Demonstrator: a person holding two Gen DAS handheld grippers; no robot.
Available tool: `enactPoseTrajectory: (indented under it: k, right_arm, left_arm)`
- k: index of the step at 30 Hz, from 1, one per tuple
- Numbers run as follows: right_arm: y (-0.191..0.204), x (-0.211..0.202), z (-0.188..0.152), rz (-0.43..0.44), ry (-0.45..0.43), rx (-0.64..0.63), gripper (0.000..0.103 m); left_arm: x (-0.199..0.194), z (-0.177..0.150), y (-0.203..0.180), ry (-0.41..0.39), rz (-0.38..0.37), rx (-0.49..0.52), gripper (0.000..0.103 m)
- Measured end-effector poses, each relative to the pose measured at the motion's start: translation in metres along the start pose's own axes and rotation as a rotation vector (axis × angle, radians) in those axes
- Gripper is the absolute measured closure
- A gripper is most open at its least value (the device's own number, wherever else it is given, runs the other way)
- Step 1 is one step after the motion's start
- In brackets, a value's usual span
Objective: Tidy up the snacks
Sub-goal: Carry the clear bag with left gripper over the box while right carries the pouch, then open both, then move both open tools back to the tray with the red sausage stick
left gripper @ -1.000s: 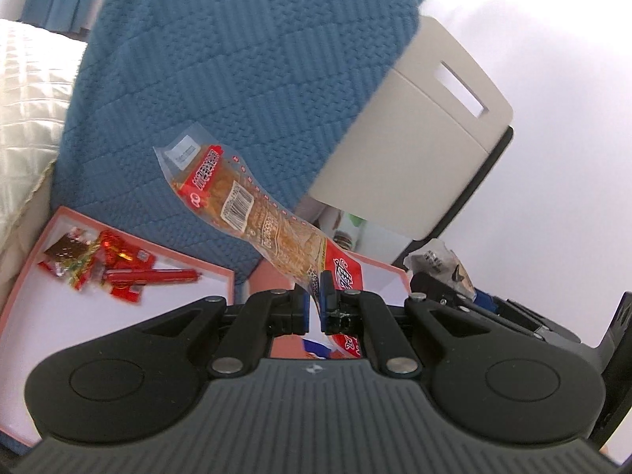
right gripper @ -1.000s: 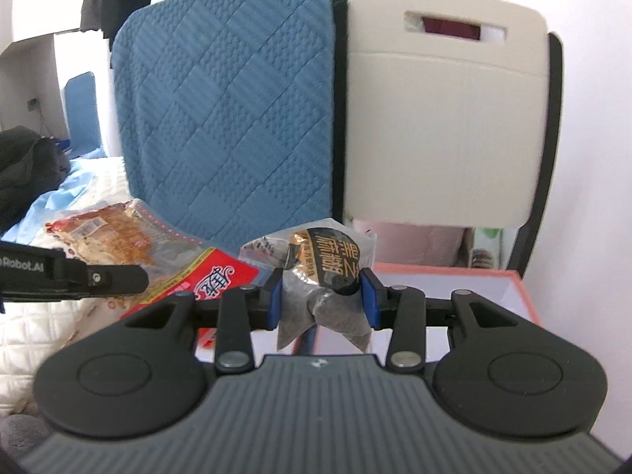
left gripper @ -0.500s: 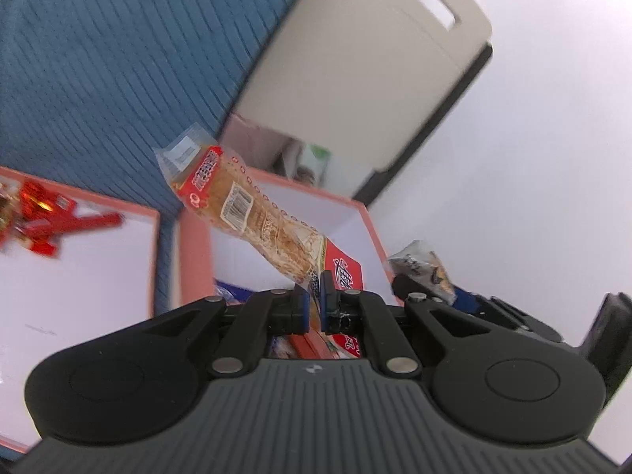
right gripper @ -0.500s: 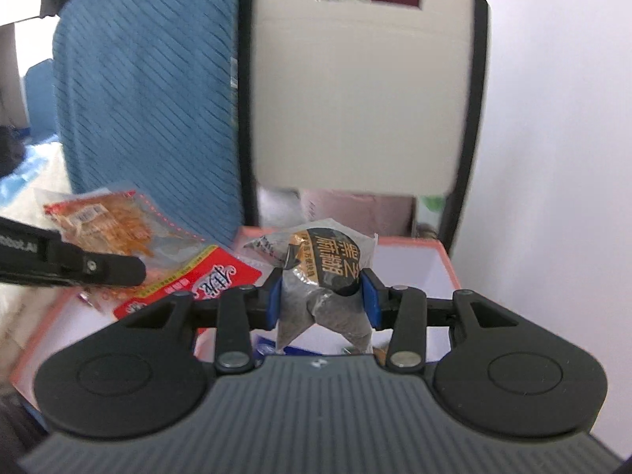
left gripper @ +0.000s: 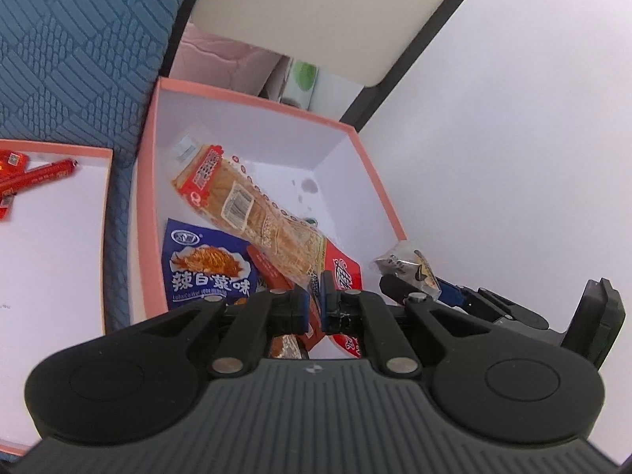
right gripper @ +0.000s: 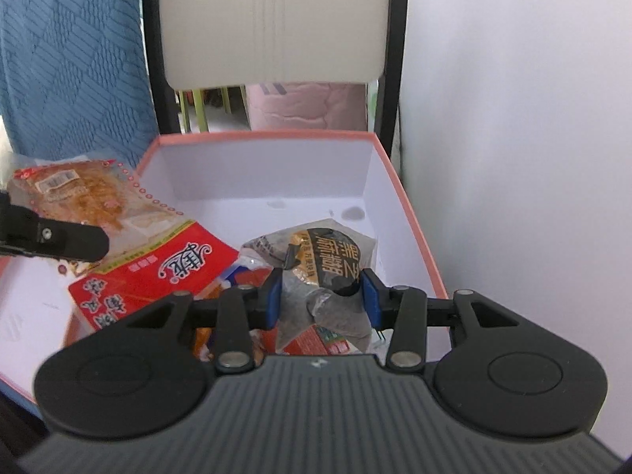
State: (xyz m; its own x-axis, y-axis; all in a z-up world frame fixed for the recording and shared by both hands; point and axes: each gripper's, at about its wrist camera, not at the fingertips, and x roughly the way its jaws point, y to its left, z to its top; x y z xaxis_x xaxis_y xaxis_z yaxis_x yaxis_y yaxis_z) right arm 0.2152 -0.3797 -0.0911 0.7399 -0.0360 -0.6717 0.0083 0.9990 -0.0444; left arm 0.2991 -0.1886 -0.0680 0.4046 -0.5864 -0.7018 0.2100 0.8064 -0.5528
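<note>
Left wrist view: a blue quilted cover [left gripper: 75,51] forms the supporting surface, with a white wall [left gripper: 513,118] to the right and a cream panel in a black frame [left gripper: 328,12] behind. The landmark is the deep pink box [left gripper: 148,213], white inside. To the left of the box lies one shallow pink tray [left gripper: 104,237] with red wrapped sweets [left gripper: 35,175] in its far corner. Behind the box are pale pink quilted fabric [left gripper: 221,67] and a green-and-white item too blurred to identify.

Count inside or over the box: one blue snack packet [left gripper: 205,264] on its floor near the left wall; other packets beneath are only partly visible.

The left gripper [left gripper: 314,308] is clamped on the red end of one long clear-and-red snack packet [left gripper: 252,213], which hangs tilted over the box interior.

Right wrist view: the right gripper [right gripper: 322,296] pinches one dark grey snack packet [right gripper: 328,256] between its blue pads [right gripper: 272,296], over the box near its right wall. Stains mark the box floor at the far right corner [right gripper: 351,213].
</note>
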Motion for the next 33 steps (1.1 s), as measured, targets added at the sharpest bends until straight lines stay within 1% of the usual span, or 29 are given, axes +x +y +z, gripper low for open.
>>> enactPoseTrajectory:
  k: [2, 4, 6, 8, 9, 10, 12, 13, 17, 22, 28, 31, 33]
  right_arm:
    - [-0.002, 0.003, -0.004, 0.002, 0.012, 0.006, 0.058]
    - [-0.009, 0.003, -0.008, 0.005, 0.019, 0.019, 0.057]
    - [-0.013, 0.005, -0.011, 0.012, 0.024, 0.054, 0.055]
    - [-0.018, 0.007, -0.013, 0.011, 0.041, 0.084, 0.053]
    - [-0.018, 0.008, -0.014, 0.008, 0.044, 0.089, 0.049]
    - [-0.018, 0.009, -0.014, 0.001, 0.043, 0.092, 0.047]
    - [-0.018, 0.006, -0.012, -0.007, 0.030, 0.095, 0.036]
    - [-0.019, 0.005, -0.011, -0.006, 0.022, 0.099, 0.034]
    - [-0.017, -0.015, -0.004, 0.012, -0.029, 0.109, 0.034]
    - [-0.007, -0.041, 0.006, 0.056, -0.111, 0.113, 0.034]
    - [0.014, -0.060, 0.016, 0.109, -0.182, 0.081, 0.034]
    - [0.025, -0.071, 0.018, 0.136, -0.217, 0.065, 0.034]
    - [0.032, -0.078, 0.017, 0.150, -0.236, 0.051, 0.034]
  left_arm:
    - [0.003, 0.000, 0.001, 0.009, 0.002, 0.000, 0.097]
    - [0.005, 0.000, -0.001, 0.021, 0.014, 0.030, 0.095]
    - [0.007, 0.001, -0.003, 0.038, 0.048, 0.039, 0.084]
    - [0.004, 0.001, -0.002, 0.030, 0.065, 0.039, 0.040]
    - [0.001, 0.001, -0.003, 0.011, 0.065, 0.045, 0.036]
    - [-0.004, 0.001, -0.003, -0.011, 0.062, 0.058, 0.036]
    - [-0.010, 0.003, -0.003, -0.027, 0.065, 0.060, 0.036]
    - [-0.015, 0.003, -0.001, -0.040, 0.066, 0.052, 0.036]
    - [-0.037, 0.005, -0.005, -0.091, 0.097, 0.081, 0.036]
    - [-0.074, 0.000, -0.017, -0.218, 0.162, 0.163, 0.036]
    - [-0.112, -0.010, -0.017, -0.356, 0.199, 0.181, 0.036]
    - [-0.128, -0.017, -0.016, -0.402, 0.222, 0.193, 0.036]
    - [-0.139, -0.024, -0.018, -0.439, 0.256, 0.211, 0.036]
